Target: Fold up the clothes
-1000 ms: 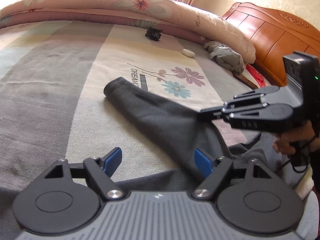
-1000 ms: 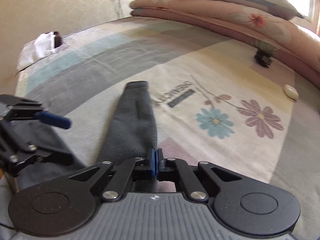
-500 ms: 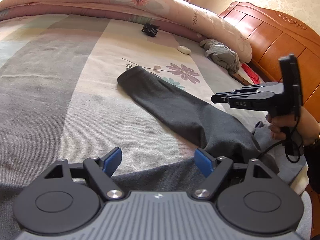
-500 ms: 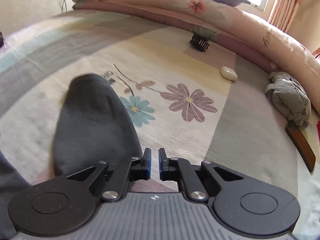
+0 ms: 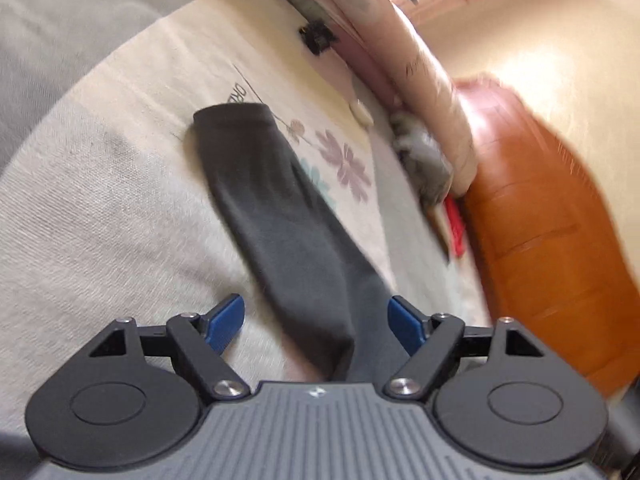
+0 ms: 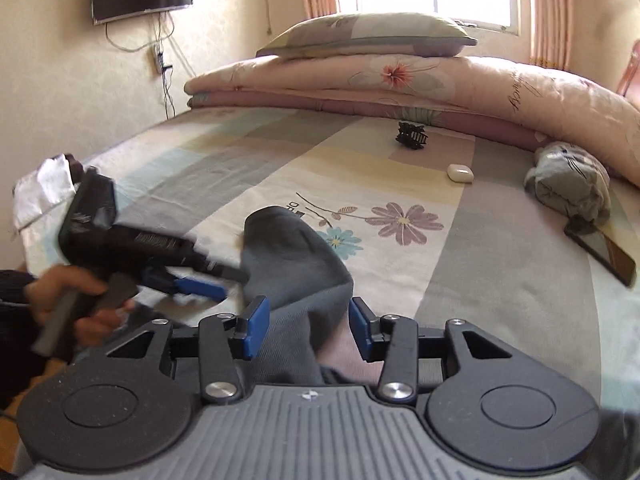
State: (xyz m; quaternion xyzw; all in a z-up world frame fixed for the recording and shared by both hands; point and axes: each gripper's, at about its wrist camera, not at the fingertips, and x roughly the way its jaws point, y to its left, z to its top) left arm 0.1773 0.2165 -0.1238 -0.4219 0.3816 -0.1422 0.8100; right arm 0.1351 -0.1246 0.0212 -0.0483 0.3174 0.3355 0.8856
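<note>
Hair clip (image 6: 412, 135), white case (image 6: 460, 172), perhaps a phone (image 6: 602, 252).

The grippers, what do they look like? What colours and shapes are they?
Each gripper is black plastic with two blue ribbed fingertip pads on thin linked arms. Behind them sit two round black discs and a grey ridged body with a small white logo. The left gripper, seen from the side, has a boxy black top and a pistol-style handle held by a hand in a dark sleeve.

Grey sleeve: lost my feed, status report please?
Left gripper open. Right gripper opening, pads off cloth. Grey sleeve stretched flat on bed. Nothing in the way.
</note>
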